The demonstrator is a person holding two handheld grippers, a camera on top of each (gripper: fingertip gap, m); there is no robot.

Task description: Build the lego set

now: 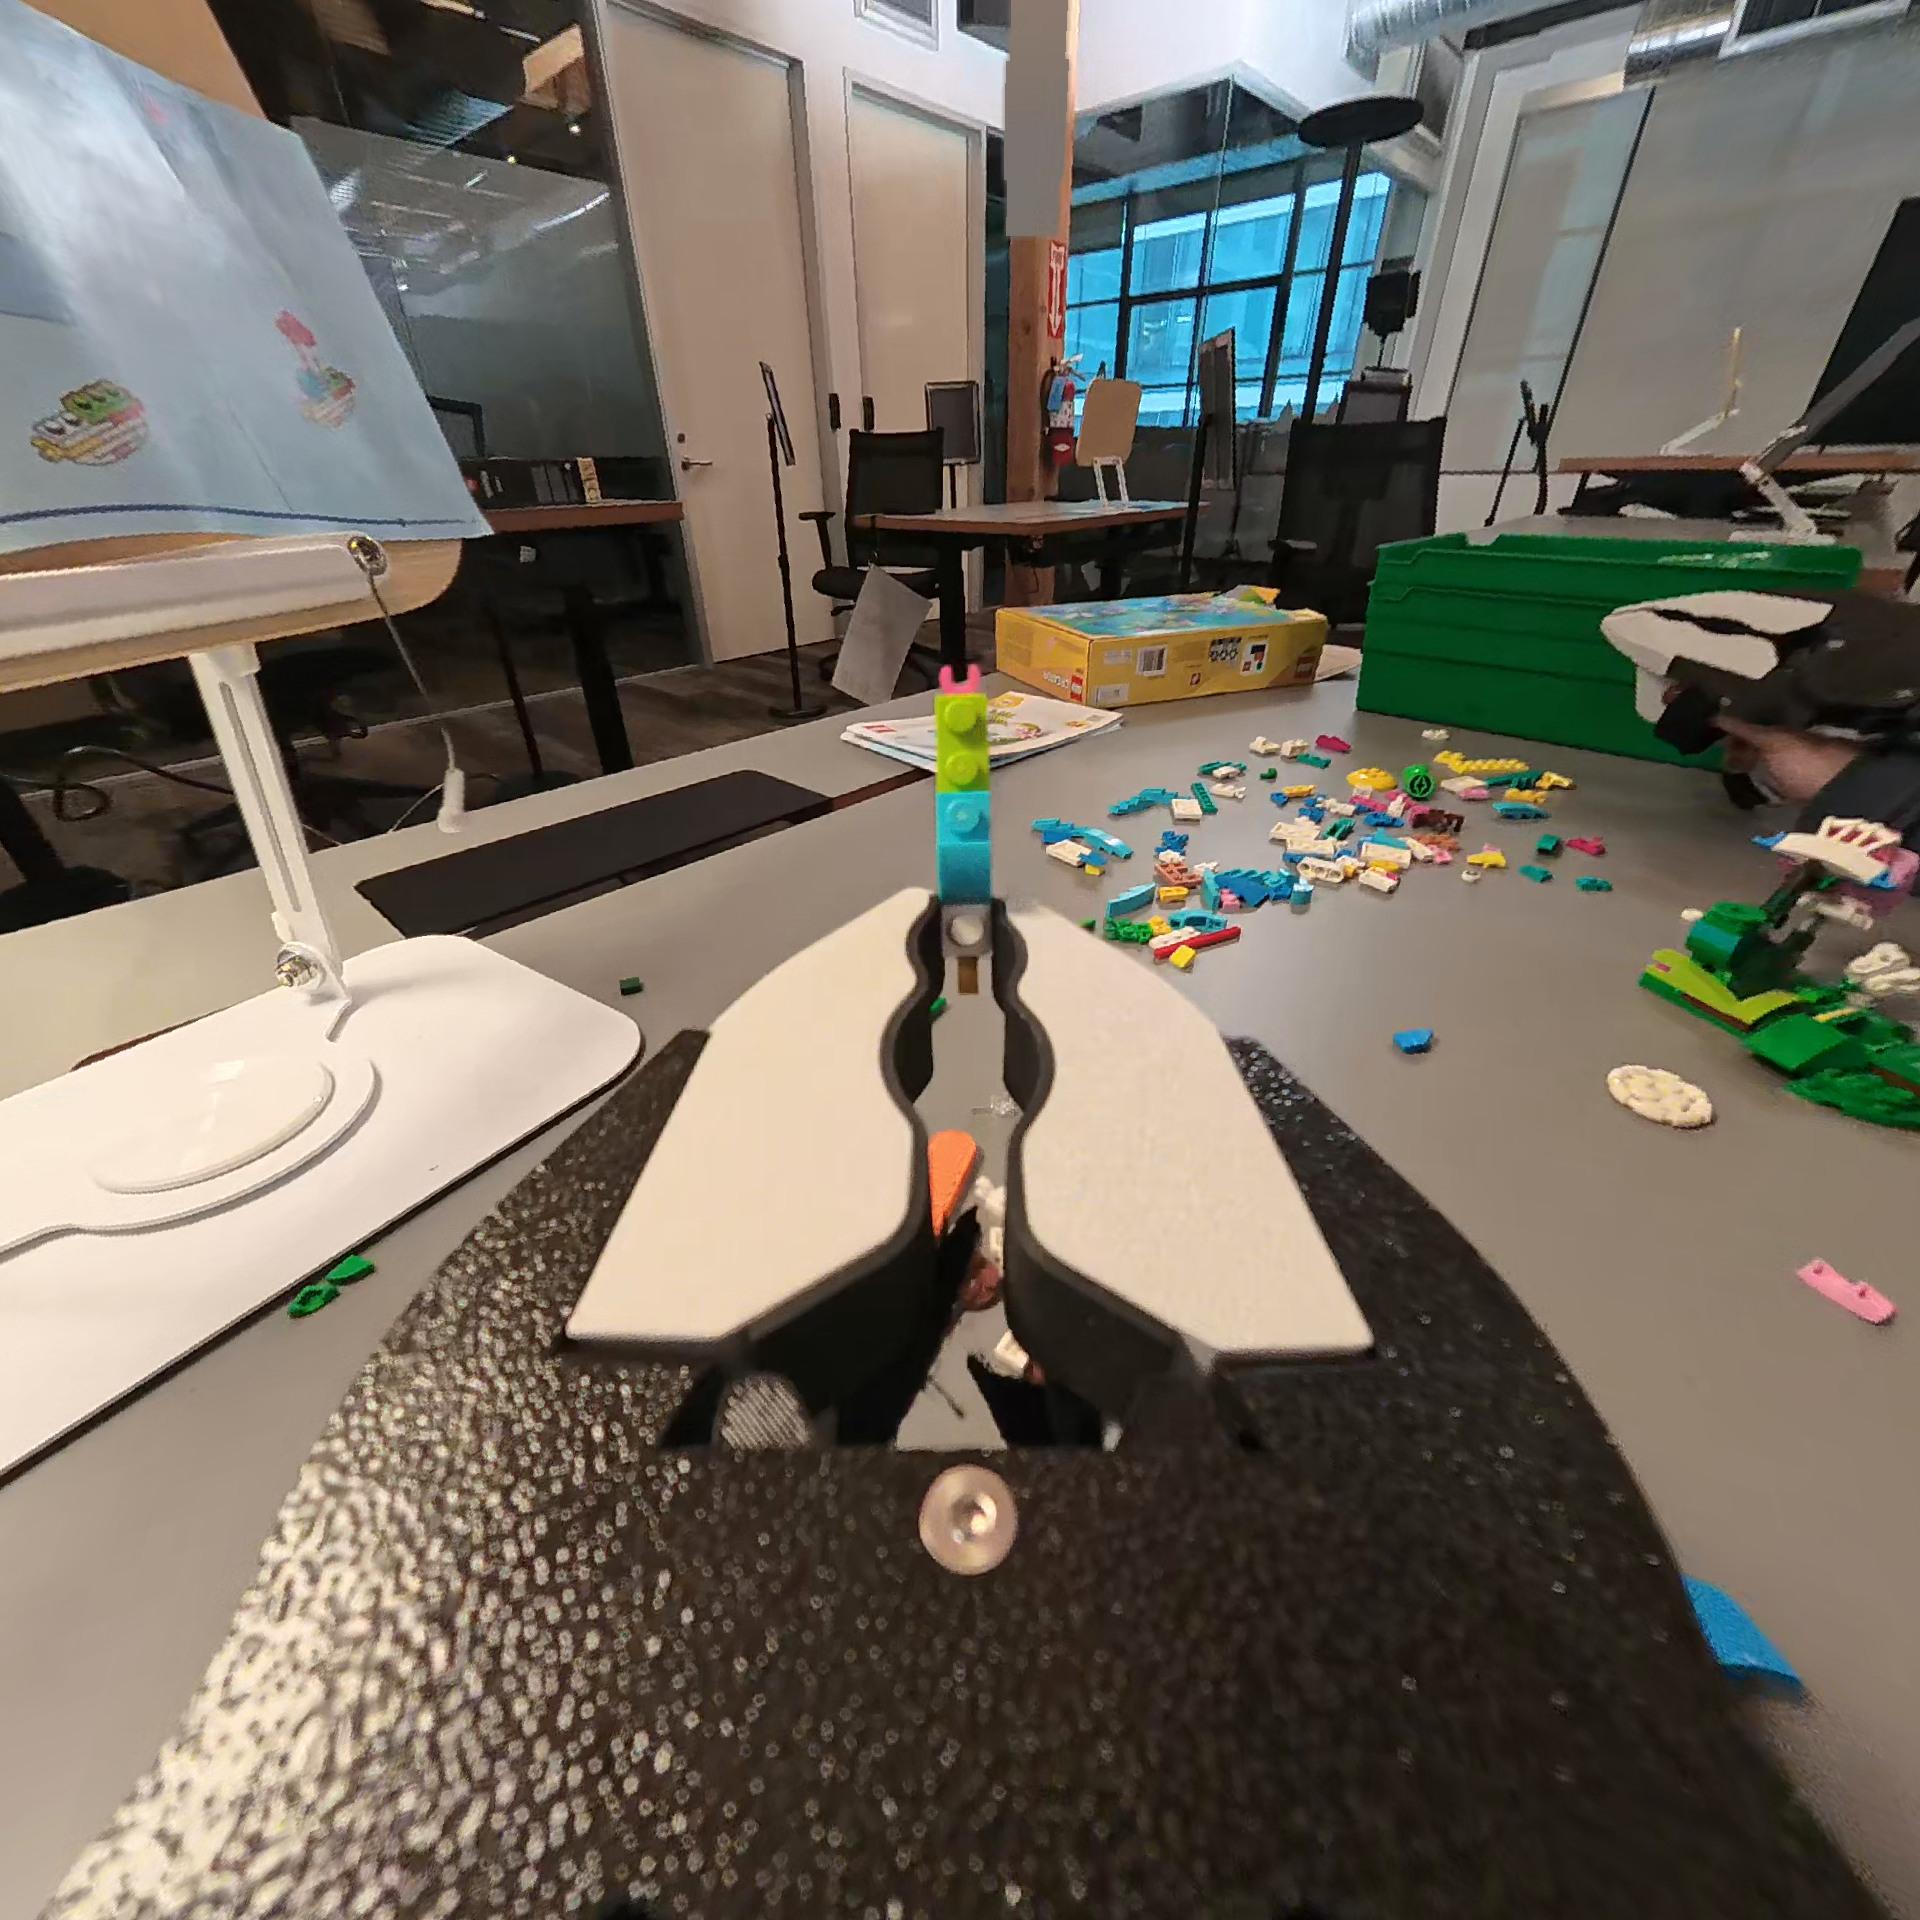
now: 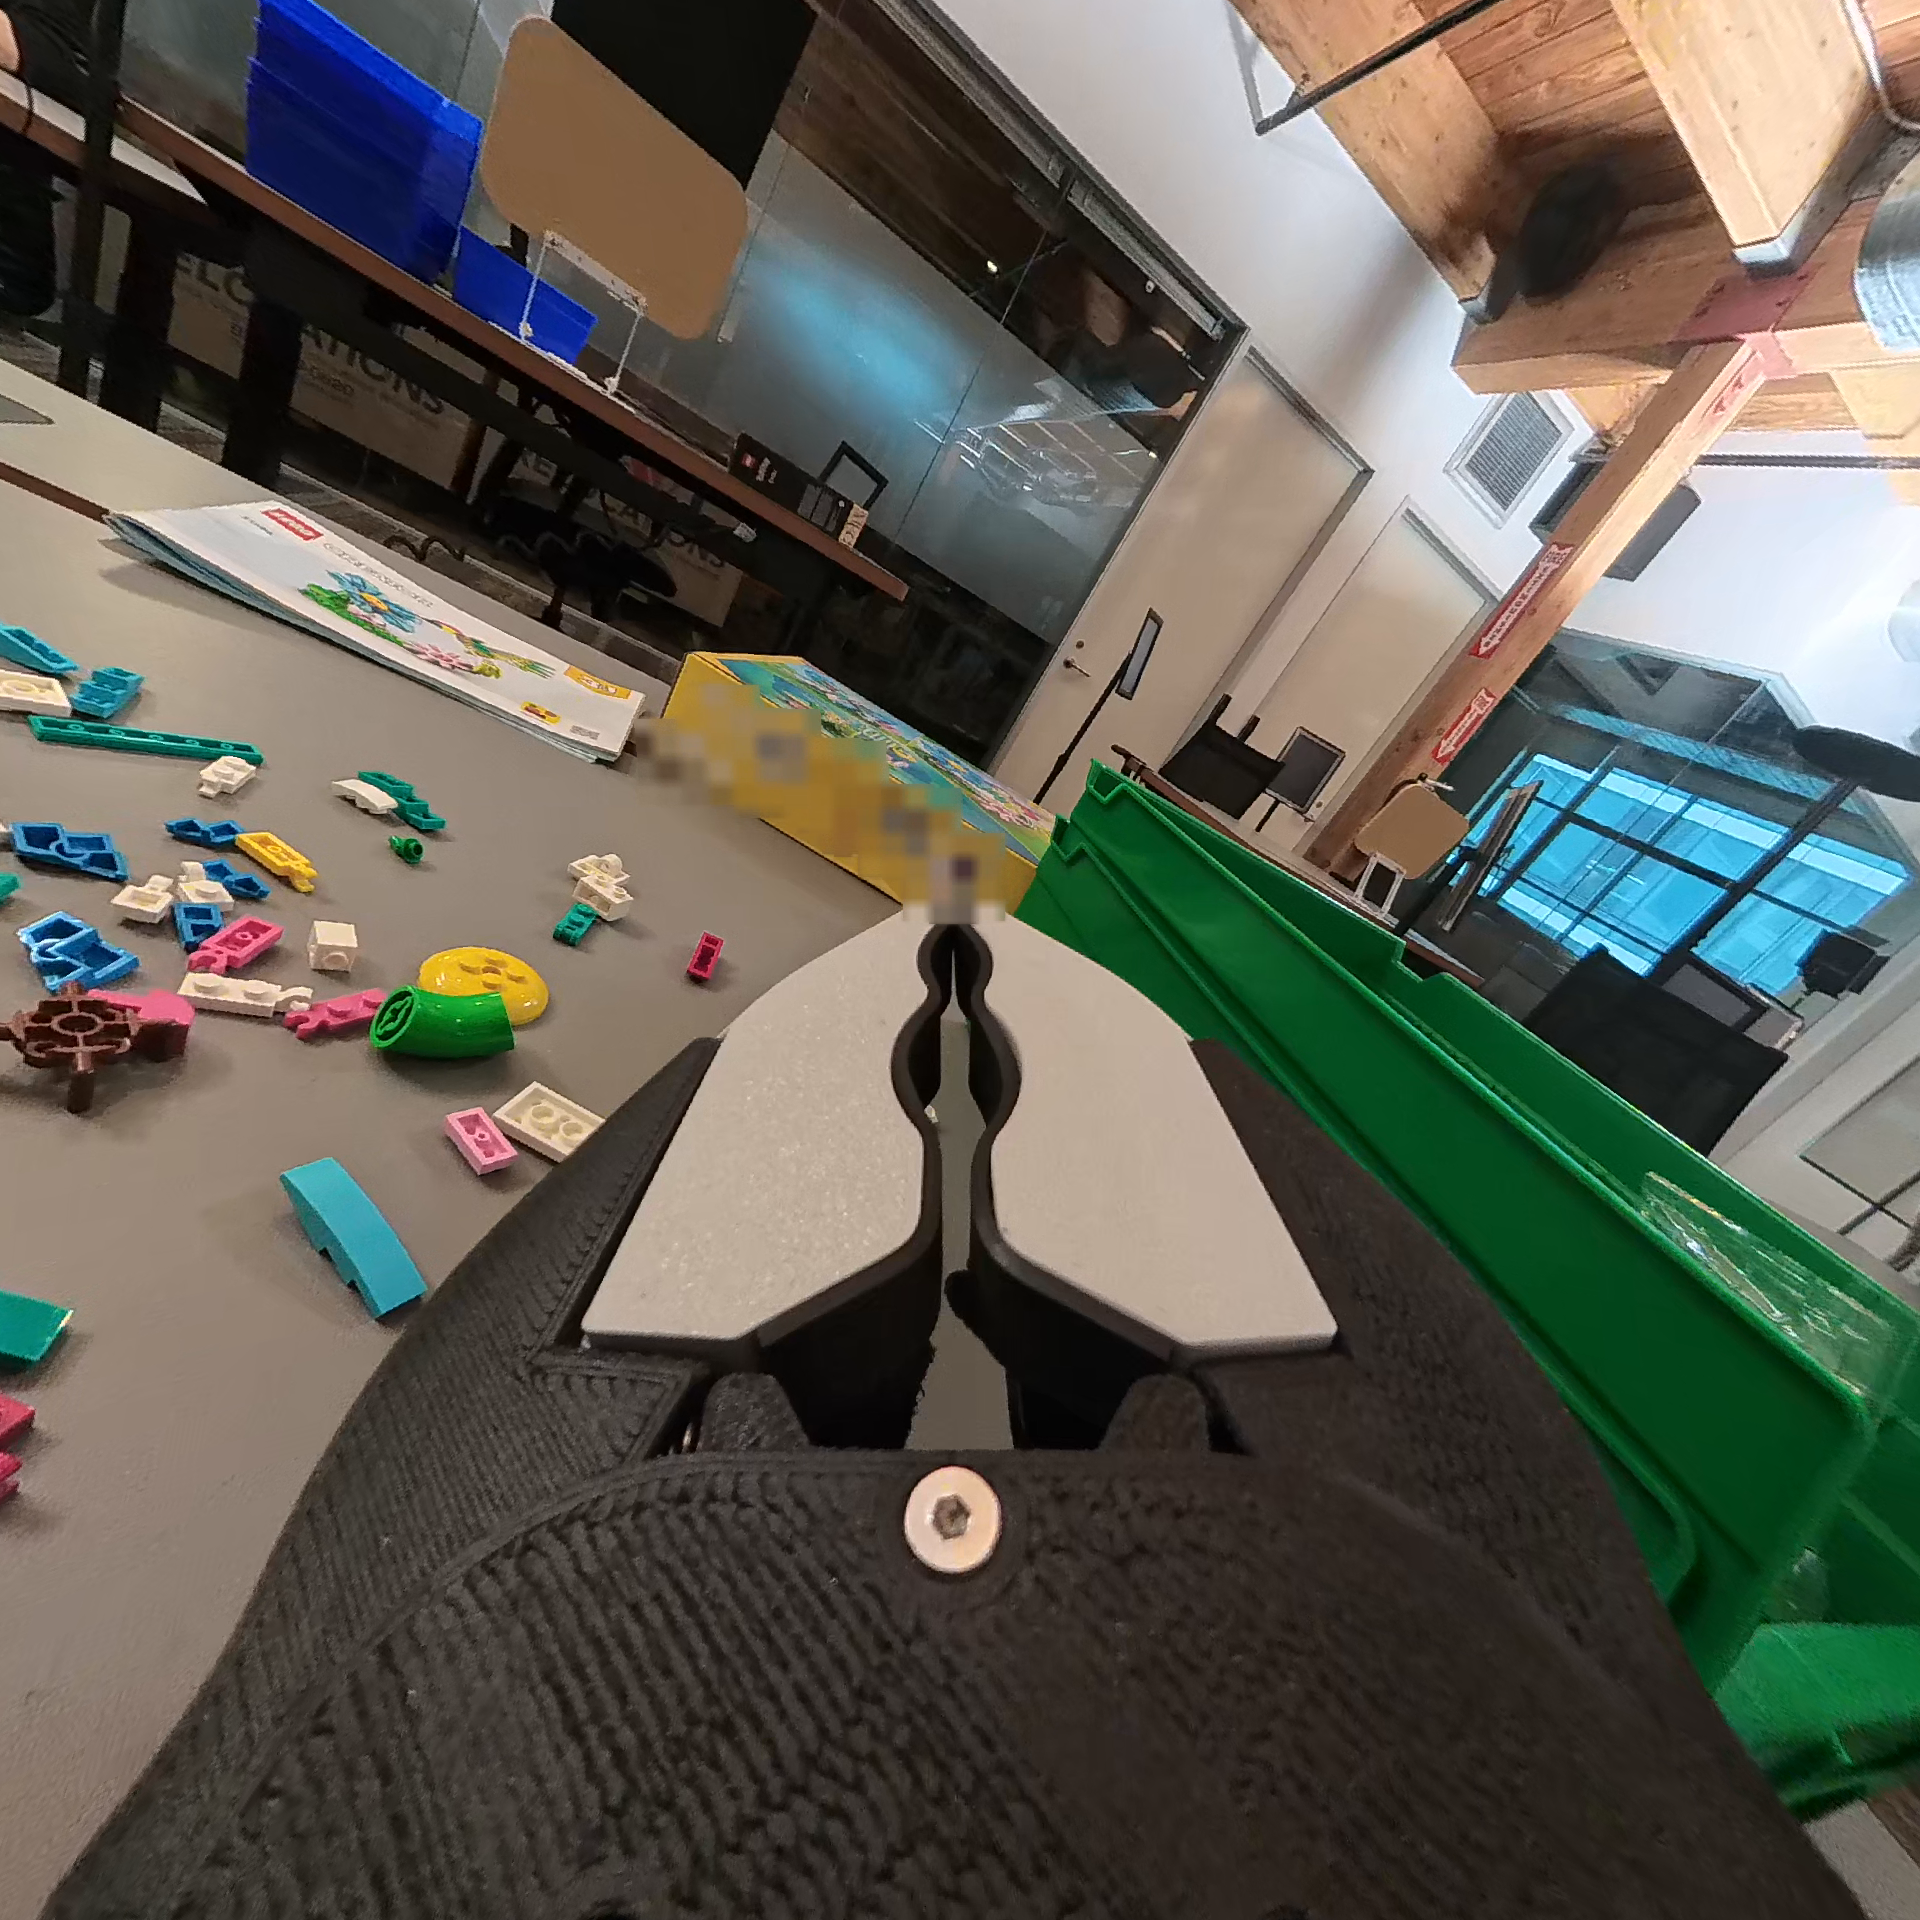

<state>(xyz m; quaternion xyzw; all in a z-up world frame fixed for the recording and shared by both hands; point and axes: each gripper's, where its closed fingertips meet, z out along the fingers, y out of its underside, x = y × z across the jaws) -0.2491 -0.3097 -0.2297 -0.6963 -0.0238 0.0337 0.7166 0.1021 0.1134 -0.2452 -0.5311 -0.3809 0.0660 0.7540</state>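
1. Slim brick column, lime over turquoise with a pink clip on top, pinched only at its white foot by the left tongs, upright above the tabletop. Narrow grip on a tall stack: likely to pivot or pop free under any sideways push.
2. Stud joints along the column exposed; could split apart if pressed off-axis during mating.
3. Right of the column, half-built green model with a pink and white flower; risk of breaking its thin stems if the column is seated with too much force.
4. Between column and model, loose pieces scattered widely; a dropped part would be hard to find again.
5. Right tongs pressed together, apparently empty, tilted, well right of the column near the green bins; no support ready for the model.
6. Left of the column, instruction sheet on its stand; a misread step possible.
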